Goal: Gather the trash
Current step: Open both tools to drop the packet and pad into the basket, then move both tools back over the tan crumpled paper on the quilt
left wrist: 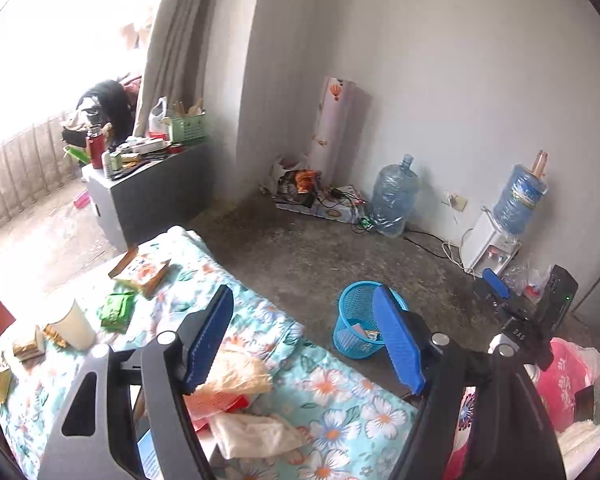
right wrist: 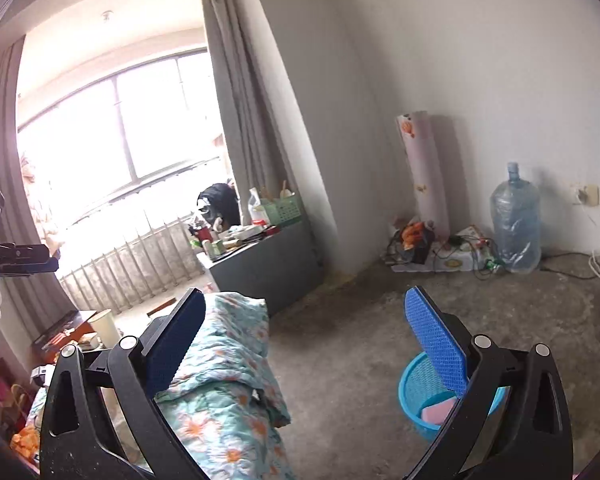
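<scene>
A bed covered with a floral quilt (left wrist: 340, 396) runs along a bare concrete floor (left wrist: 300, 248) in a white-walled room with grey curtains (right wrist: 244, 128) and a large window (right wrist: 112, 132). On the quilt lie a cream paper cup (left wrist: 76, 322) on its side, a green packet (left wrist: 118, 310), an orange-and-white snack wrapper (left wrist: 142, 272) and, nearest the left wrist camera, crumpled tan wrappers (left wrist: 240, 374).

On the floor beside the bed stands a blue mesh waste basket (left wrist: 354, 320); it holds a few scraps, a pink piece showing at the bottom in the right wrist view. Against the wall stand an empty water jug (left wrist: 392, 200), a white water dispenser (left wrist: 492, 248) carrying a blue bottle, and a rolled mat (left wrist: 336, 128). A grey cabinet (left wrist: 152, 196) by the curtain is crowded with small items and a green basket (left wrist: 188, 126).

The left gripper (left wrist: 304, 340) hangs over the quilt's edge, jaws spread wide and holding nothing. The right gripper (right wrist: 304, 344) is likewise wide apart and empty, its right finger above the basket.
</scene>
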A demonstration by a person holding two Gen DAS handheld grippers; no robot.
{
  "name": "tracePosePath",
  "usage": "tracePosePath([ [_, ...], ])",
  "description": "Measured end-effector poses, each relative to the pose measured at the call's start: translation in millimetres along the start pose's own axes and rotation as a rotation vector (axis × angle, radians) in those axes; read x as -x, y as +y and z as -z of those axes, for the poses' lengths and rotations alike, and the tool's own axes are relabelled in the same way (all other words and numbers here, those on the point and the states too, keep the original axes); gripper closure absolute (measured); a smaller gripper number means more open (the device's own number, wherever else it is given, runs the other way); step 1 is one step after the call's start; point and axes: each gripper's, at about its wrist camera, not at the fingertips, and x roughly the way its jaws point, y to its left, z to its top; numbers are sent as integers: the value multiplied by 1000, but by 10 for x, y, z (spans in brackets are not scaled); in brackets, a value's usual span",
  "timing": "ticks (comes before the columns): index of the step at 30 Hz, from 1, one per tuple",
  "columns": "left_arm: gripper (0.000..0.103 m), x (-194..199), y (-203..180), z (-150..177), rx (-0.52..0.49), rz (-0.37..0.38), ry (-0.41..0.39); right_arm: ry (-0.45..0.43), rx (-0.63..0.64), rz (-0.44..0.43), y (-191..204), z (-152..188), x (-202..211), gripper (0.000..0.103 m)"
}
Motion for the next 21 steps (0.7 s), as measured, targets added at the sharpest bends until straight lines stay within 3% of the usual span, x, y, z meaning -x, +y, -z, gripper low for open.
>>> tracePosePath([
  [3, 33, 191, 282, 187, 27, -34, 15, 81, -19, -126, 271, 66, -37, 7],
  [7, 33, 160, 440, 439, -33, -112, 93, 249, -84, -262, 578, 321, -237, 8],
  [11, 33, -85, 562, 654, -111, -196, 201, 375, -84, -307, 936, 613, -378, 9],
  [15, 34, -401, 658, 774, -214, -266, 284, 447, -80, -326, 1176, 763, -429, 11],
  [21, 48, -782, 908, 865, -254, -300, 421, 490, -75, -330, 1259, 793, -477, 12],
])
